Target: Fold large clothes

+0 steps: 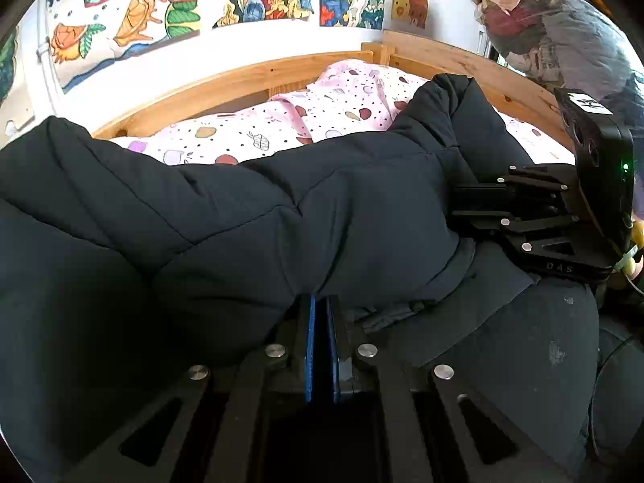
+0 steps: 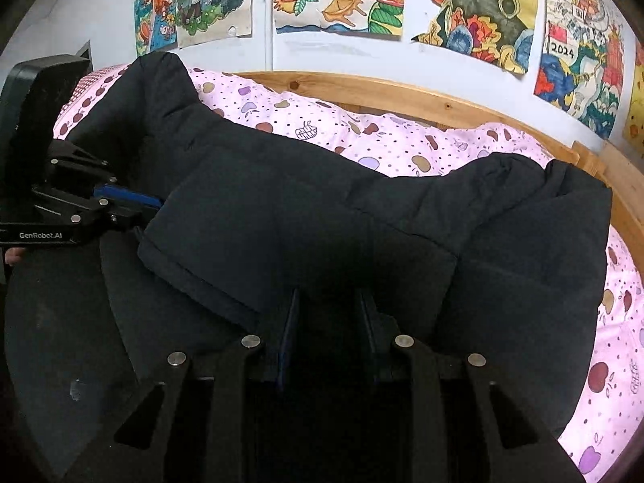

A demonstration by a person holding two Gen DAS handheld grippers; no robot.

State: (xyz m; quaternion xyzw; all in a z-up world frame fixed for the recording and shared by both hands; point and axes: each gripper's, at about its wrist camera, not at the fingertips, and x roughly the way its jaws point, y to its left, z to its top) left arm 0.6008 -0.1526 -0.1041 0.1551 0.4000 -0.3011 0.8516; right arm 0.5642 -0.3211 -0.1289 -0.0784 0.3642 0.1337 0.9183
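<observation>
A large black padded jacket (image 1: 281,209) lies across the bed; it also fills the right wrist view (image 2: 342,209). My left gripper (image 1: 320,302) is shut on a fold of the jacket's edge, its blue pads nearly together. It shows at the left of the right wrist view (image 2: 157,203), fingertips hidden in the fabric. My right gripper (image 2: 328,298) has its jaws a hand-width apart with jacket fabric bunched between them. In the left wrist view the right gripper (image 1: 457,205) is at the right, its tips buried in the jacket.
The bed has a pink fruit-print sheet (image 2: 382,137) and a wooden frame (image 1: 249,76) against a white wall with colourful drawings (image 2: 463,4). A bundle of clothes in a clear bag (image 1: 563,28) hangs at the right.
</observation>
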